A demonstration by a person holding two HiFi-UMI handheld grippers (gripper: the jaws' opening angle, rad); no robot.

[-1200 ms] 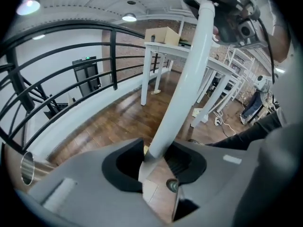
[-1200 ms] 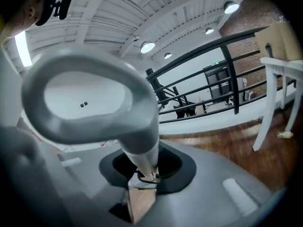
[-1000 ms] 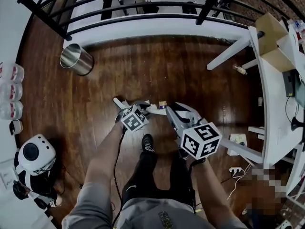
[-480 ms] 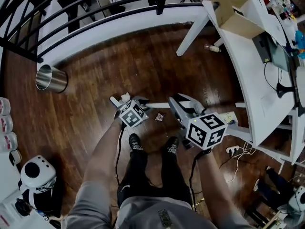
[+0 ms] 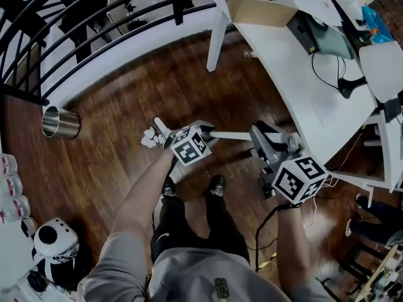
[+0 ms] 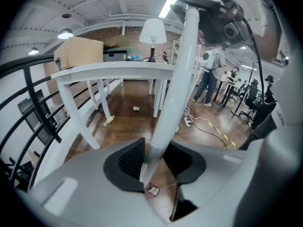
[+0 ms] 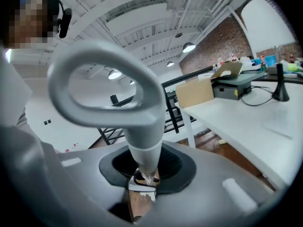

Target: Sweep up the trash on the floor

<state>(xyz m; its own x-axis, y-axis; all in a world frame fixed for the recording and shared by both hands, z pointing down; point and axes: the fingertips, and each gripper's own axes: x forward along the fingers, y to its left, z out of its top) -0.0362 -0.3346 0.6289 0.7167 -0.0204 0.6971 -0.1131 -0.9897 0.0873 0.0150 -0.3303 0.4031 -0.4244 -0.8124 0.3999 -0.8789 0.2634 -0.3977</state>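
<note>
A white broom pole (image 5: 230, 135) spans between my two grippers above the wooden floor. My left gripper (image 5: 160, 131) holds the pole lower down. In the left gripper view the pole (image 6: 175, 89) runs up between the pads of the left gripper (image 6: 154, 167), whose jaws are closing on it. My right gripper (image 5: 261, 134) is shut on the pole's grey looped handle (image 7: 142, 108), which stands between the jaws of the right gripper (image 7: 147, 167). A small wrapper (image 6: 154, 189) lies on the floor below the left jaws. A white clump (image 5: 149, 137) shows past the left tips.
A white table (image 5: 296, 74) with a cardboard box (image 5: 258, 8) stands at the right. A steel bin (image 5: 60, 123) sits at the left under a black railing (image 5: 94, 24). A bottle (image 6: 109, 120) lies by a table leg. Cables (image 5: 315, 209) trail at the right. People (image 6: 208, 79) stand far off.
Both grippers rose and swung right toward the table, carrying the broom with them. The bin slid left in the head view. The wrapper seen earlier between the grippers is out of that view.
</note>
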